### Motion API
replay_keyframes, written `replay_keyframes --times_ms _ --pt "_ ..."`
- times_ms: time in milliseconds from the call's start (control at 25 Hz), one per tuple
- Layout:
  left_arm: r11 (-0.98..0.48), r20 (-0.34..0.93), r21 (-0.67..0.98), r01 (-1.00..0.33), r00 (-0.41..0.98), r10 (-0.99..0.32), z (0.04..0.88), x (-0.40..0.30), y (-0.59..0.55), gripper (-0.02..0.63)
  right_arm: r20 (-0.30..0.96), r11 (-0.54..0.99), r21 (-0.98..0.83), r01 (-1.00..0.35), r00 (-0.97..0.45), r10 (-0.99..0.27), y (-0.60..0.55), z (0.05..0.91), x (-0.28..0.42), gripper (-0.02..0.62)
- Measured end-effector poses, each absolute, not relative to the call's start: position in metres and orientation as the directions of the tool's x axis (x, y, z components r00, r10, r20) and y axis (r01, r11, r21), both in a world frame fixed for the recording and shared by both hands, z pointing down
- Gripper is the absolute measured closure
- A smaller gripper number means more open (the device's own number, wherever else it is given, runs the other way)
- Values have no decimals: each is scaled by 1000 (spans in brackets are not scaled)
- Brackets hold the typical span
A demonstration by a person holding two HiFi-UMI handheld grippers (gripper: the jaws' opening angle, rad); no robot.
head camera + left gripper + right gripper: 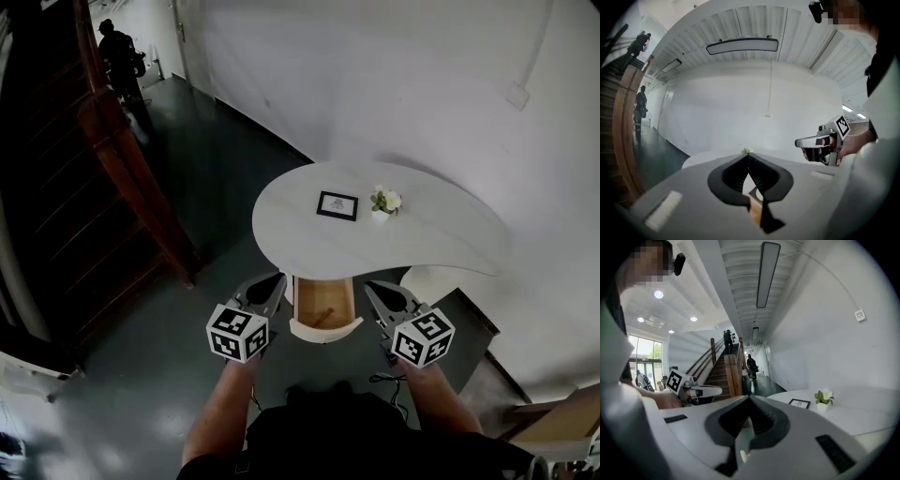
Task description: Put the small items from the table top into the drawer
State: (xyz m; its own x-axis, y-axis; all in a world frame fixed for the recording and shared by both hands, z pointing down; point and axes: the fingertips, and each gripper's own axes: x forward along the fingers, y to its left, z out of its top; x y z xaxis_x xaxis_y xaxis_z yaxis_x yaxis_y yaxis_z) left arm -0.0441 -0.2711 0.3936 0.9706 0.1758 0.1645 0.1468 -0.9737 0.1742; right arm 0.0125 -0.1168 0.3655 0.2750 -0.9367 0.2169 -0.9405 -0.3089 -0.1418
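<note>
A white kidney-shaped table [441, 244] carries a small black picture frame [337, 205] and a little white flower pot [384, 202]. Under its front edge a drawer [298, 305] stands pulled out, showing a wooden bottom with a thin dark item on it. My left gripper [272, 283] hovers at the drawer's left, my right gripper [377, 289] at its right. Both are shut and hold nothing. In the right gripper view the frame [799, 403] and the flower pot [823, 398] lie ahead to the right of the jaws [749, 399]. The left gripper view shows its shut jaws [748, 157] aimed at the table.
A wooden staircase with a brown banister [131, 169] rises at the left. A person [117, 52] stands far off on the dark floor. A white wall runs behind the table. A grey box [473, 323] sits on the floor at the table's right.
</note>
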Motion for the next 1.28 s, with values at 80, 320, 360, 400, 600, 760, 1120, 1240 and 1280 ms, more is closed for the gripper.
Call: replay_keyframes --times_ms 80,320,360,400,600,760,1120,1240,1280 --pt "-980 166 159 124 975 150 384 -43 -271 595 199 -305 -127 -944 277 -940 -113 355 19 597" --pt "-990 125 97 103 986 114 348 -34 -265 595 95 -266 -188 -946 252 -963 -100 317 40 597" --pt "-990 113 94 100 987 111 342 -33 -263 595 77 -256 -199 -946 245 -966 -98 311 43 597" --pt "-991 104 89 97 989 106 337 -31 -261 595 63 -247 -196 -949 239 -969 -97 305 44 597" --pt "-997 83 51 62 994 66 323 -21 -259 595 38 -236 -146 -961 233 -972 -96 295 54 597" --pt "-997 69 46 54 996 57 317 -15 -253 595 46 -219 -141 -966 214 -976 -93 299 57 597" --pt "-997 98 73 40 994 47 330 -9 -247 595 52 -213 -163 -963 208 -977 -85 310 64 597" --pt "-996 106 78 33 993 41 332 -8 -246 595 56 -218 -160 -963 211 -976 -83 312 66 597" --pt "-996 108 81 32 993 41 333 -9 -246 595 58 -219 -160 -962 213 -975 -83 313 67 597"
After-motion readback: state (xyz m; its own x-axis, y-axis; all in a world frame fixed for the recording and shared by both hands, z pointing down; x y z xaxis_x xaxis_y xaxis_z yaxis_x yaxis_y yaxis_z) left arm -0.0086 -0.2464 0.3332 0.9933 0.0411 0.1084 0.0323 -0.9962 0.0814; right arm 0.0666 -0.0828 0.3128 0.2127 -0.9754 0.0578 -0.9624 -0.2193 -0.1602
